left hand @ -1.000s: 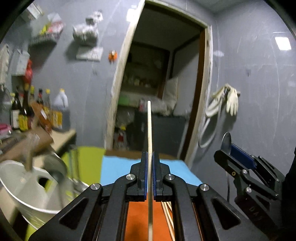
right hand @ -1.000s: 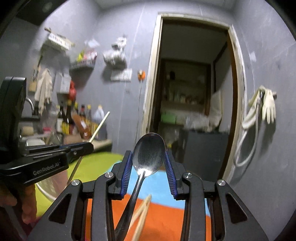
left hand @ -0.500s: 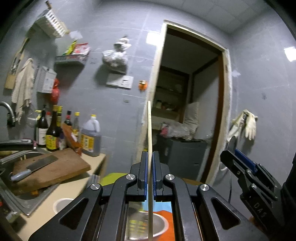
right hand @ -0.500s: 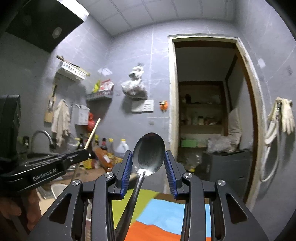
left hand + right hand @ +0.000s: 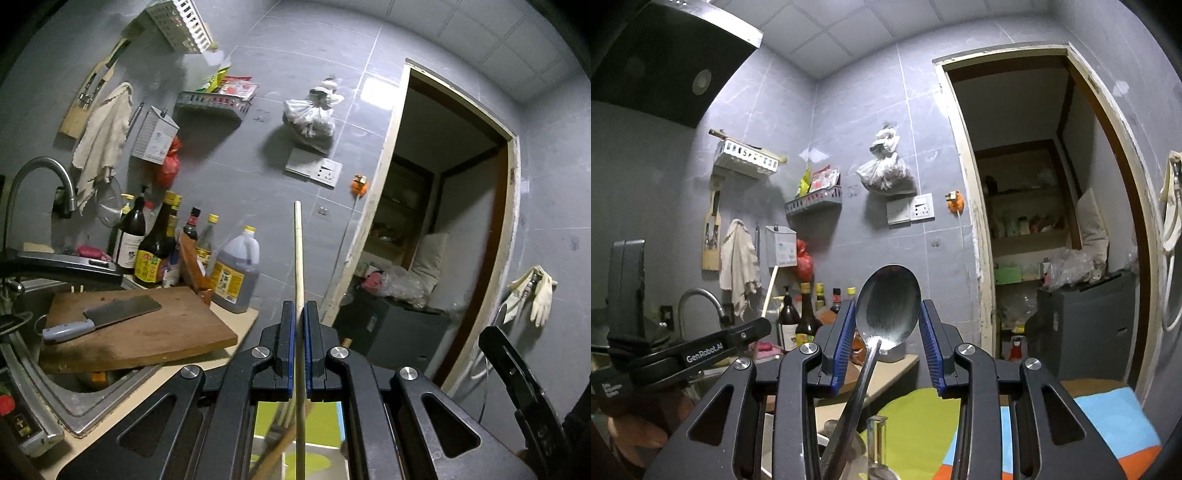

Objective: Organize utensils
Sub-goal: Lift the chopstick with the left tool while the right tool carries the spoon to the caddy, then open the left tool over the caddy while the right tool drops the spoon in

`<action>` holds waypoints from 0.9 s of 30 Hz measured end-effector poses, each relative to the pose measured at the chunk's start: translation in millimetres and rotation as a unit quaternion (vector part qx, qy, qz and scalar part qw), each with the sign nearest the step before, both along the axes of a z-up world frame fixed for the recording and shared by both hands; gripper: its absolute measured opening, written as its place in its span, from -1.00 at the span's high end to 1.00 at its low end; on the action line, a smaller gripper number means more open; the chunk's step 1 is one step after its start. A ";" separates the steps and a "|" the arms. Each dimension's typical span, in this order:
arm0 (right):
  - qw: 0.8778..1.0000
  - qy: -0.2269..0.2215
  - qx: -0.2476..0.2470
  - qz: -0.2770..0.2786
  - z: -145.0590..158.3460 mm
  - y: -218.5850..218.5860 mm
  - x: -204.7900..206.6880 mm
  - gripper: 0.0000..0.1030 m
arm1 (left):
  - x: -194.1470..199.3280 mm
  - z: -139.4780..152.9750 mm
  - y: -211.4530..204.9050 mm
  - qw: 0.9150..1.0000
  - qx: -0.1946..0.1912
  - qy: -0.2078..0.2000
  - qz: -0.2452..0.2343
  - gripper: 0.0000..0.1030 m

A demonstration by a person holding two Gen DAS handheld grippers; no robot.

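My left gripper is shut on a pale wooden chopstick, which sticks out straight ahead between the blue pads toward the grey wall. The right wrist view shows that gripper from the side at left, with the chopstick slanting up from it. My right gripper is shut on a metal spoon: the bowl sits between the pads and the handle runs back down toward the camera. At the right edge of the left wrist view the right gripper appears side-on.
A wooden cutting board carrying a cleaver bridges the sink under a faucet. Bottles and an oil jug line the counter. A white holder hangs on the wall. A colourful mat lies below.
Both grippers swung left and rose, from over the colourful mat to facing the counter, sink and wall shelves. The chopstick and the spoon stayed gripped throughout.
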State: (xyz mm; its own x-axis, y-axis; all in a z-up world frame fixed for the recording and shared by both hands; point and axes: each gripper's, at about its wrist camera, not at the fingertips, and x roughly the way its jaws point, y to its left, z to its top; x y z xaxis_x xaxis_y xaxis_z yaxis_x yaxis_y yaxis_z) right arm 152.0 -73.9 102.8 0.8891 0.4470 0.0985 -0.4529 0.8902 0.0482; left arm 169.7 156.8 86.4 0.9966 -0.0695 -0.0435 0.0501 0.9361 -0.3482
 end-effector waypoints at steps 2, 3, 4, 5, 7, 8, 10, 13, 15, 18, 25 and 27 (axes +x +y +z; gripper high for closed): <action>1.000 0.001 0.000 -0.002 -3.9 3.1 3.1 0.36 | 2.5 -4.9 1.8 1.000 0.005 0.002 0.001 0.96; 1.000 0.002 -0.003 -0.003 -7.2 5.4 4.9 0.36 | 4.7 -6.3 1.4 1.000 0.008 0.002 0.002 0.96; 1.000 0.003 -0.004 -0.005 -9.2 6.9 6.2 0.36 | 6.5 -9.2 0.2 1.000 0.011 0.003 0.003 0.96; 1.000 0.003 -0.005 -0.007 -12.1 8.1 7.5 0.36 | 7.9 -12.8 -0.1 1.000 0.014 0.005 0.005 0.96; 1.000 0.005 -0.007 -0.013 -18.1 10.2 11.1 0.36 | 11.1 -20.2 -0.4 1.000 0.018 0.008 0.005 0.96; 1.000 0.004 -0.007 -0.017 -21.2 10.9 12.2 0.36 | 12.7 -22.5 -0.3 1.000 0.019 0.009 0.007 0.96; 1.000 0.003 -0.008 -0.024 -26.8 11.5 13.3 0.36 | 15.7 -28.0 -0.7 1.000 0.021 0.014 0.013 0.96; 0.999 0.007 -0.014 -0.028 -33.2 13.5 16.6 0.36 | 18.0 -34.6 -1.8 0.999 0.024 0.021 0.015 0.96; 0.999 0.013 -0.018 -0.027 -36.7 14.5 18.7 0.36 | 18.7 -37.0 -3.4 0.999 0.024 0.024 0.013 0.96; 0.999 0.022 -0.026 -0.025 -42.4 14.8 19.1 0.36 | 16.9 -39.8 -6.7 0.999 0.027 0.025 0.011 0.96; 0.998 0.042 -0.040 -0.016 -48.9 13.7 17.0 0.36 | 8.8 -42.9 -15.0 0.999 0.038 0.030 0.007 0.95; 0.998 0.050 -0.044 -0.012 -50.2 13.8 16.5 0.36 | 8.0 -44.6 -14.9 0.999 0.038 0.035 0.005 0.95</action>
State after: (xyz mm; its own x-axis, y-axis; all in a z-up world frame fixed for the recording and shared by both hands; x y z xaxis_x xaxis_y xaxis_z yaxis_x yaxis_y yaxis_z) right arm 168.5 -60.1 52.6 0.9028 0.4290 -0.0301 -0.4288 0.9033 0.0130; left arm 177.6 141.9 41.8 0.9915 -0.0533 -0.1185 0.0183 0.9600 -0.2793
